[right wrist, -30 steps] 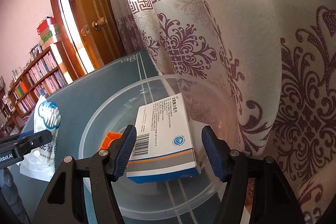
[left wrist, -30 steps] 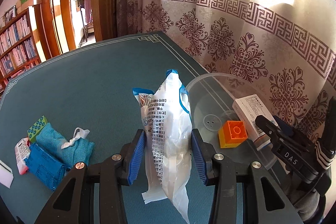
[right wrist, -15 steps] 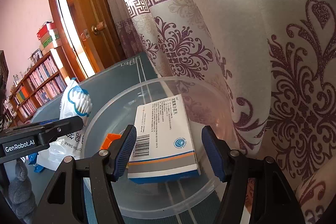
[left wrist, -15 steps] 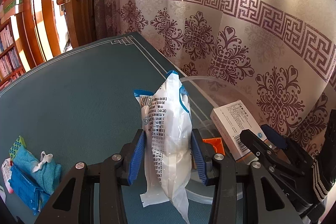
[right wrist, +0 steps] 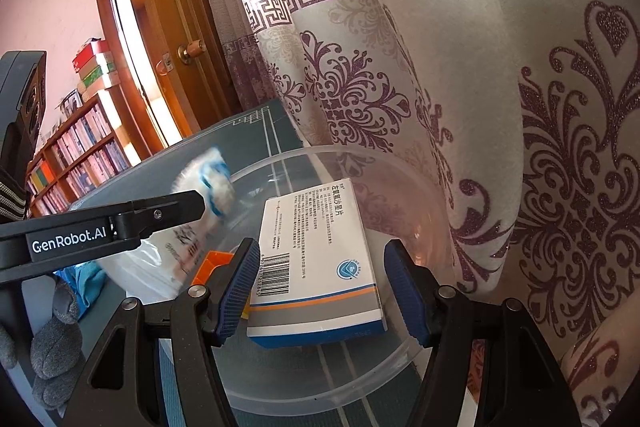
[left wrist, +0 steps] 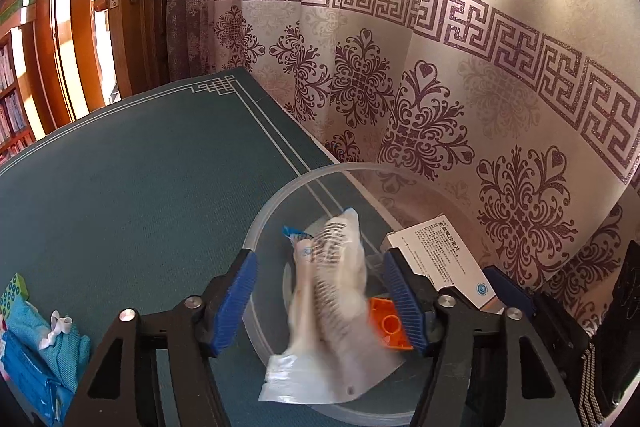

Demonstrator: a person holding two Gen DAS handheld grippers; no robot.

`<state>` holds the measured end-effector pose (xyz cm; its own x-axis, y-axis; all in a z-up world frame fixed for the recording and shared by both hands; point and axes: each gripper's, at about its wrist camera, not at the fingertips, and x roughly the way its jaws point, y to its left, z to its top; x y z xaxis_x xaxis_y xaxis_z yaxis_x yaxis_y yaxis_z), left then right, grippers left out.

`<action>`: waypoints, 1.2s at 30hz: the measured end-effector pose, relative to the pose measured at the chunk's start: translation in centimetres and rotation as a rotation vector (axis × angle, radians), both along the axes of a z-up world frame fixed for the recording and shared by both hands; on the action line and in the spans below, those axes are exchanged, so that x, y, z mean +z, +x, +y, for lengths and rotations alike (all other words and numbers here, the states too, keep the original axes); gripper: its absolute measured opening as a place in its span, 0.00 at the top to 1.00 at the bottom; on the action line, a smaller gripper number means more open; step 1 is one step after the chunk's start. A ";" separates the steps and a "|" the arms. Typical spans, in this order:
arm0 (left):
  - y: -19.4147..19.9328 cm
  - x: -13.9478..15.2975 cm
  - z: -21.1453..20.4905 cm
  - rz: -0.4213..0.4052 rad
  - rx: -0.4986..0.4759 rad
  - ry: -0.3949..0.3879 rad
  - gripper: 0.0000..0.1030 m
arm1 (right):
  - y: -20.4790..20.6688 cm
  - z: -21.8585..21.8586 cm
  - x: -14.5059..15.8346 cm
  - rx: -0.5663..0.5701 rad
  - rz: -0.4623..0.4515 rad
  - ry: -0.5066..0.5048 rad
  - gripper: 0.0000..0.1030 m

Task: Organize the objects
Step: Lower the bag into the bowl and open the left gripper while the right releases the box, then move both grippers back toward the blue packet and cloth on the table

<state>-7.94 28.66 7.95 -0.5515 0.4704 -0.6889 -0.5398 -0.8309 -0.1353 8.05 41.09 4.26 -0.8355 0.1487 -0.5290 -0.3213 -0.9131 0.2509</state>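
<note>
Left gripper point(left wrist: 320, 301): jaws opening, clear of the blurred plastic bag point(left wrist: 332, 303) between them (over the clear bowl point(left wrist: 280, 211))
Right gripper point(right wrist: 322, 291): jaws apart, white box point(right wrist: 316, 259) between, unpinched
Orange block point(left wrist: 388, 323): in the bowl, 3 o'clock of the bag

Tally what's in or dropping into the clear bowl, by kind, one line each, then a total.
Bag, blurred, dropping over the bowl between the opening jaws of the left hand-held gripper: 1
Box: 1
Orange block: 1
Total: 3
</note>
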 end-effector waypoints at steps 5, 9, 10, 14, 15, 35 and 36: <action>0.2 0.5 -1.0 0.013 0.023 0.010 0.26 | 0.0 0.0 0.0 0.000 -0.001 0.000 0.36; 0.2 0.4 -1.9 0.006 0.061 0.007 0.20 | -0.1 0.1 0.0 -0.003 -0.001 -0.003 0.36; 0.2 0.3 -2.1 0.002 0.070 0.007 0.15 | 0.0 0.1 0.0 -0.003 0.001 -0.006 0.36; 0.3 0.1 -3.0 -0.006 0.104 0.007 0.09 | 0.0 0.2 0.1 -0.007 0.003 -0.009 0.36; 0.4 0.1 -3.2 -0.005 0.108 0.004 0.09 | 0.0 0.2 0.1 -0.006 0.004 -0.009 0.36; 2.1 0.2 -8.1 0.006 0.200 -0.017 0.07 | -0.2 0.2 0.0 -0.011 0.003 -0.012 0.36; 2.2 0.2 -8.5 0.005 0.205 -0.017 0.07 | -0.3 0.3 -0.1 -0.013 0.001 -0.013 0.36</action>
